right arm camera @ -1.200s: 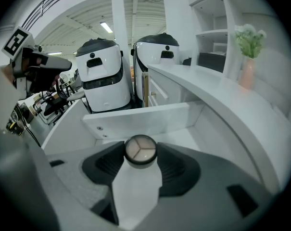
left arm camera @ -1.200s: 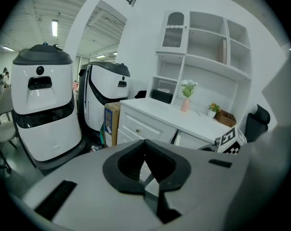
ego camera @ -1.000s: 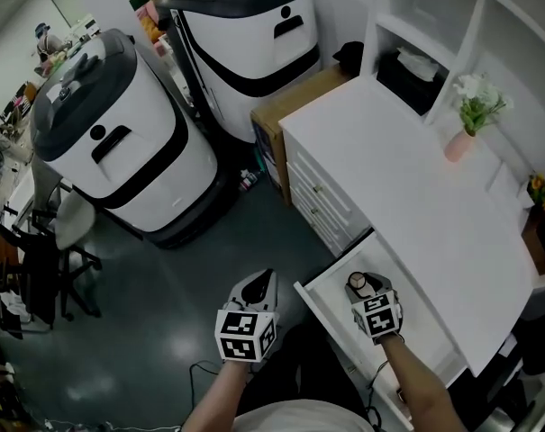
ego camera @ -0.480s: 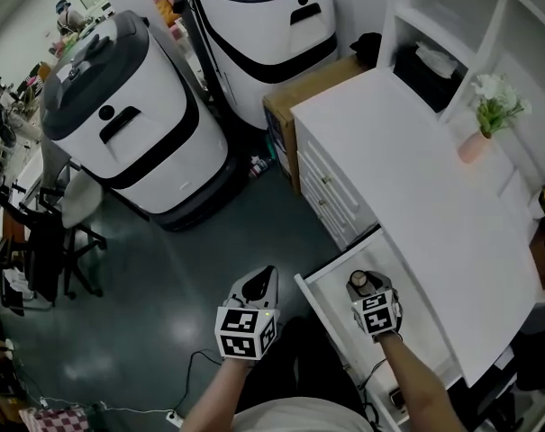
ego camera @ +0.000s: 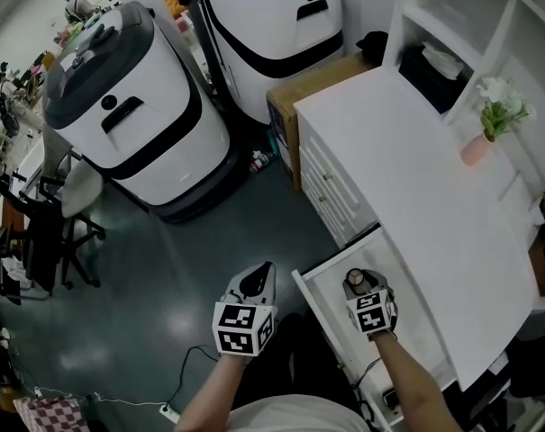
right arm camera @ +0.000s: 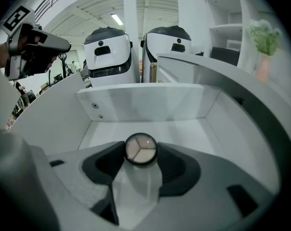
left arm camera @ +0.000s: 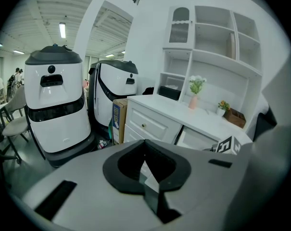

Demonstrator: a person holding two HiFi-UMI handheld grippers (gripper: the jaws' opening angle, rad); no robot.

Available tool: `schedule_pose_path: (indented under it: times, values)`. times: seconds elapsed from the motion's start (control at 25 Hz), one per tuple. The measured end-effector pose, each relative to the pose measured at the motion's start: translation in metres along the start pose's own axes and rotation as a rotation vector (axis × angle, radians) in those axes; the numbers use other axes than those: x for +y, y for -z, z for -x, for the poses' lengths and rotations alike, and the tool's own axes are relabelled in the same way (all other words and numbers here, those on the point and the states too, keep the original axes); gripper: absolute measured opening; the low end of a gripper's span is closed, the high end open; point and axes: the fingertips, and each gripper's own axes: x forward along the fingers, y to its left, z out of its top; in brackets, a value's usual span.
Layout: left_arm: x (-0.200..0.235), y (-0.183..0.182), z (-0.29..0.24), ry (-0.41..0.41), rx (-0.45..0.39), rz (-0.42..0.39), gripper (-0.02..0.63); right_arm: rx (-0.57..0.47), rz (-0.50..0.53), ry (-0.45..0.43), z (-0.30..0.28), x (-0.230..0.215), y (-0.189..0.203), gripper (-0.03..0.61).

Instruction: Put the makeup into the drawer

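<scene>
The makeup is a small round compact (right arm camera: 141, 148) with a black rim and three pale wedges inside. My right gripper (right arm camera: 141, 154) is shut on it, a jaw on each side. In the head view the compact (ego camera: 355, 282) and right gripper (ego camera: 358, 288) hang inside the open white drawer (ego camera: 312, 305) under the desk. In the right gripper view the drawer's bare floor and far wall (right arm camera: 140, 102) lie just ahead. My left gripper (ego camera: 258, 279) is over the dark floor left of the drawer, jaws together with nothing in them (left arm camera: 146, 165).
A white desk (ego camera: 416, 169) with shut drawers (ego camera: 331, 196) runs to the back right, with a pink vase of flowers (ego camera: 477, 147) on it. Two big white machines (ego camera: 137, 115) (ego camera: 263, 25) and a cardboard box (ego camera: 295, 97) stand beyond. An office chair (ego camera: 69, 228) is at left.
The head view has shifted slightly. Both grippers stay in about the same places, and the right one still holds the compact in the drawer.
</scene>
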Motion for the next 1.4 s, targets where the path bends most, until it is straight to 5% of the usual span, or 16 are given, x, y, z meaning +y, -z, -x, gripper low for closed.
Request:
schedule_pose_path:
  times: [0.52, 1.4]
  values:
    - [0.003, -0.002, 0.003, 0.002, -0.003, -0.006, 0.003, 0.003, 0.005, -0.008, 0.000, 0.001, 0.003, 0.216]
    - [-0.001, -0.020, 0.000, 0.097, -0.038, -0.057, 0.003, -0.188, -0.200, 0.049, 0.062, 0.007, -0.049, 0.216]
